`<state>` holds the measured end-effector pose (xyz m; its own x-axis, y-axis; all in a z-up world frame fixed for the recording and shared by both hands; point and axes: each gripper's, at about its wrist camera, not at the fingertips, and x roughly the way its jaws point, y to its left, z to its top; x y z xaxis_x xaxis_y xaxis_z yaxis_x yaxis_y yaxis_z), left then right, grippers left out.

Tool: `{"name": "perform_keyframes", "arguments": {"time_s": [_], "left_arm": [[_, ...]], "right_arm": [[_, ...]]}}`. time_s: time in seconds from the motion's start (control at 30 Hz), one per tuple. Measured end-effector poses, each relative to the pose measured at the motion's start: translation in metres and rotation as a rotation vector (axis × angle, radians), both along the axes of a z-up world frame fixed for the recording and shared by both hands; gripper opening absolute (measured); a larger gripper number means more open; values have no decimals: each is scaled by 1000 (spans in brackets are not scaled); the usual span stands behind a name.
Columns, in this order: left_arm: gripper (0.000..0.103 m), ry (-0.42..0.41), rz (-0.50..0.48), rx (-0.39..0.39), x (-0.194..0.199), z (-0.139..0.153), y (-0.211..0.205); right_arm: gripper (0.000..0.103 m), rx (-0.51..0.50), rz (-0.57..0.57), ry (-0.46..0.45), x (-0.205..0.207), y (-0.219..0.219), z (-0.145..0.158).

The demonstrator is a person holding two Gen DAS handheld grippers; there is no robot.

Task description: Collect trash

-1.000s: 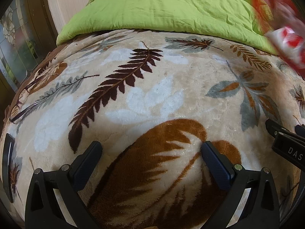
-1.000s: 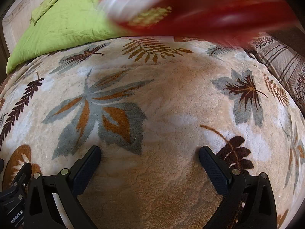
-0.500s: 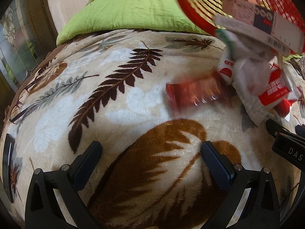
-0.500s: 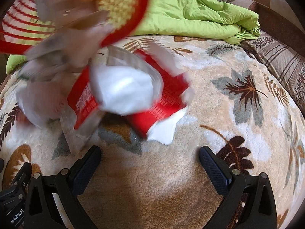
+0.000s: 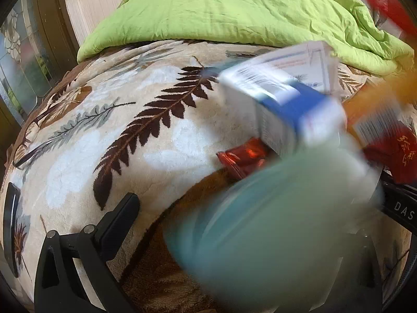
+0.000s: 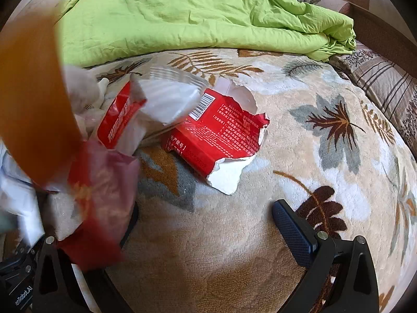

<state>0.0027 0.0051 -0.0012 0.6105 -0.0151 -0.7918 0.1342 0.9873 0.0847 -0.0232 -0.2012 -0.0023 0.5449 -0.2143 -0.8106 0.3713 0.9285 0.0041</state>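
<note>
we see a cream blanket patterned with brown, grey-blue and rust leaves, a dark brown fern frond among them. above the blanket lies a plain lime-green quilt. on the blanket sits a torn red carton with white print, a barcode and a white inside. left of the carton are a red-and-white wrapper and a blurred orange shape. a white-and-blue box and a blurred teal shape show too. the claw pads are dark blue.
</note>
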Motion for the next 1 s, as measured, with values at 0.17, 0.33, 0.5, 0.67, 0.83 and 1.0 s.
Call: {"name": "perform_keyframes", "arguments": {"time_s": [0.17, 0.33, 0.5, 0.67, 0.83, 1.0], "left_arm": [[103, 0, 0, 1, 0, 0, 0], [103, 0, 0, -1, 0, 0, 0], [103, 5, 3, 0, -1, 0, -1], [103, 3, 4, -4, -2, 1, -1], [103, 3, 0, -18, -3, 1, 2], [103, 1, 1, -12, -3, 1, 2]], "right_arm": [[103, 0, 0, -1, 0, -1, -1], [103, 1, 0, -2, 0, -1, -1], [103, 2, 0, -2, 0, -1, -1], [103, 1, 0, -2, 0, -1, 0], [103, 1, 0, -2, 0, -1, 0], [103, 1, 0, -2, 0, -1, -1]]}}
